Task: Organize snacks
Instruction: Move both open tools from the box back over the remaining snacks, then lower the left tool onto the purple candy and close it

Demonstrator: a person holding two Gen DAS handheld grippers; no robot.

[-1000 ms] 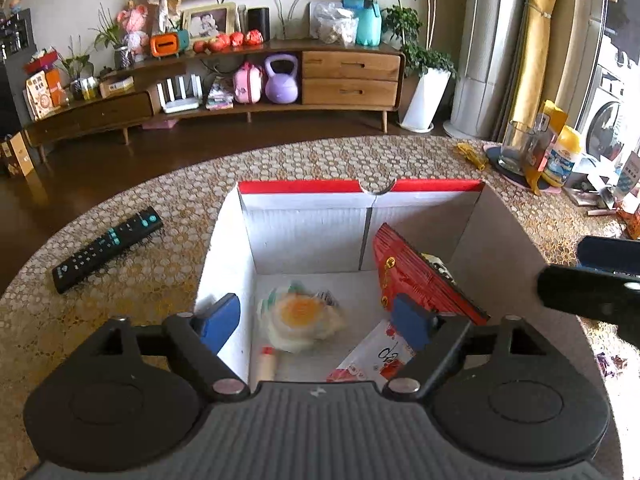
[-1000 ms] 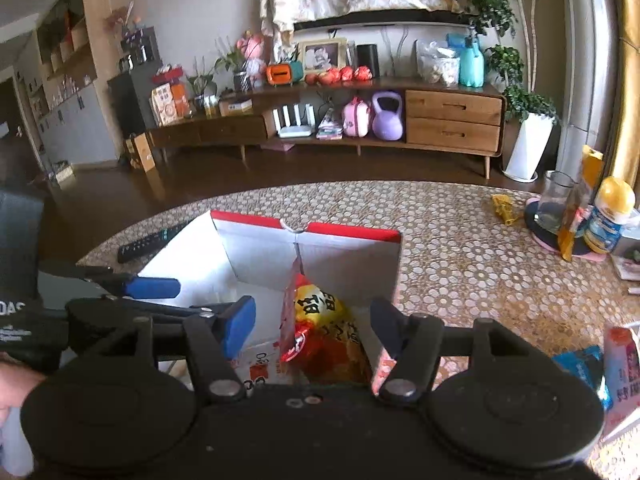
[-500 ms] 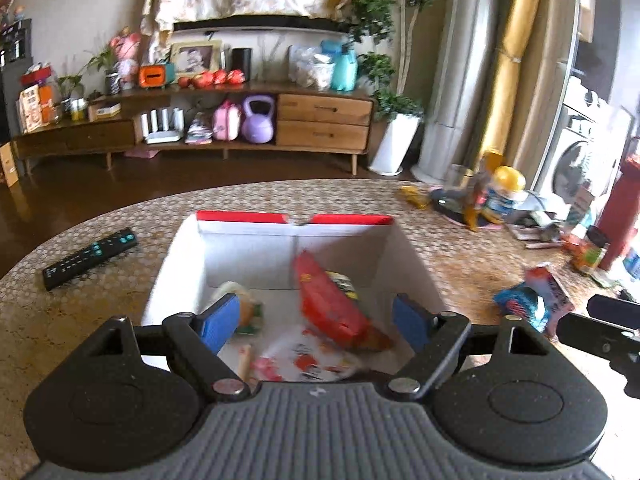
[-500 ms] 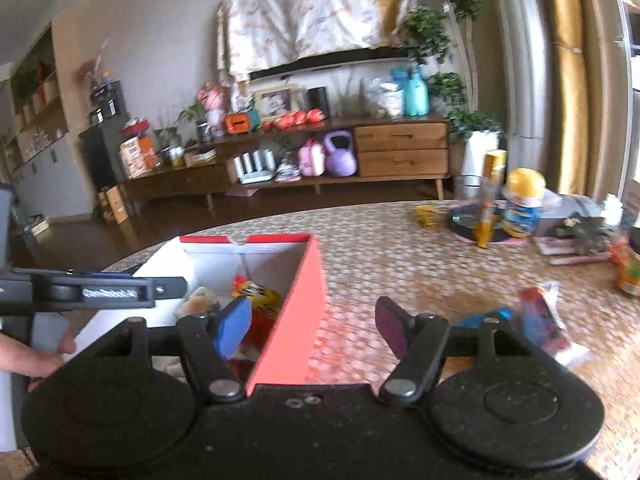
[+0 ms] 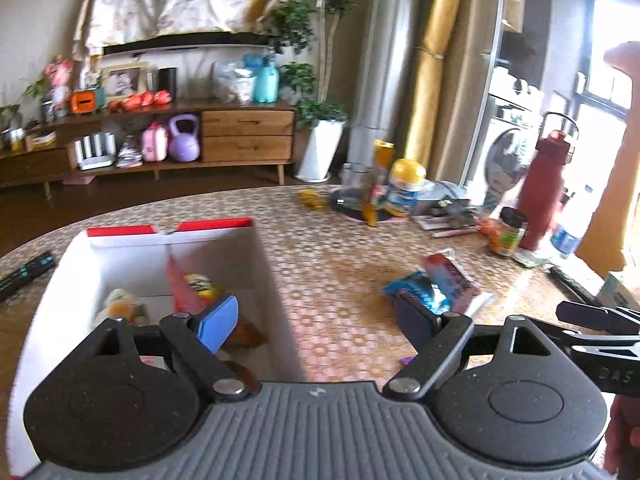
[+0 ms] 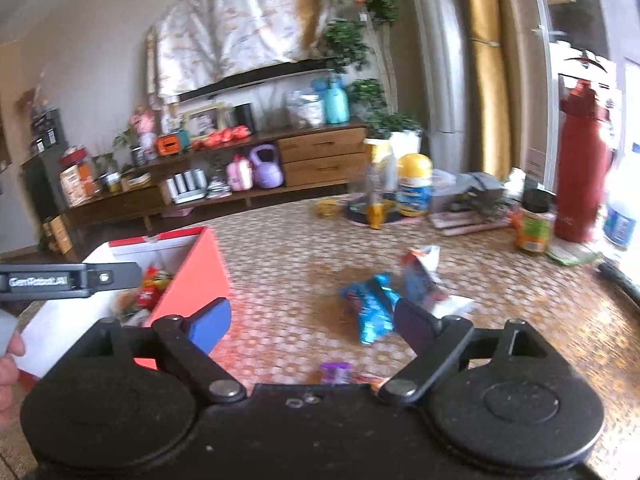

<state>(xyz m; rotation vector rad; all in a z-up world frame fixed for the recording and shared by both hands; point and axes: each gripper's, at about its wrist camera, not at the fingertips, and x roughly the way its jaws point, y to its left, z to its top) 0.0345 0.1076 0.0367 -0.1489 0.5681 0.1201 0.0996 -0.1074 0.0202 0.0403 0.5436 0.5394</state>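
A white cardboard box with red edges (image 5: 256, 264) stands on the table and holds several snack packets, among them a red one (image 5: 180, 292). It also shows in the right wrist view (image 6: 192, 276). A blue snack packet (image 6: 370, 312) and a pink-and-white packet (image 6: 420, 280) lie on the table to the right of the box; they also show in the left wrist view (image 5: 416, 292). My left gripper (image 5: 316, 320) is open and empty over the box's right wall. My right gripper (image 6: 312, 320) is open and empty, just short of the blue packet.
A small purple item (image 6: 334, 372) lies close under the right gripper. At the table's far right stand a red flask (image 6: 580, 172), a jar (image 6: 534, 228), a yellow-lidded tub (image 6: 414, 192) and papers. A remote (image 5: 24, 272) lies left of the box.
Both grippers have swung to the right, away from the inside of the box and towards the loose packets on the table. Both stay open and empty.
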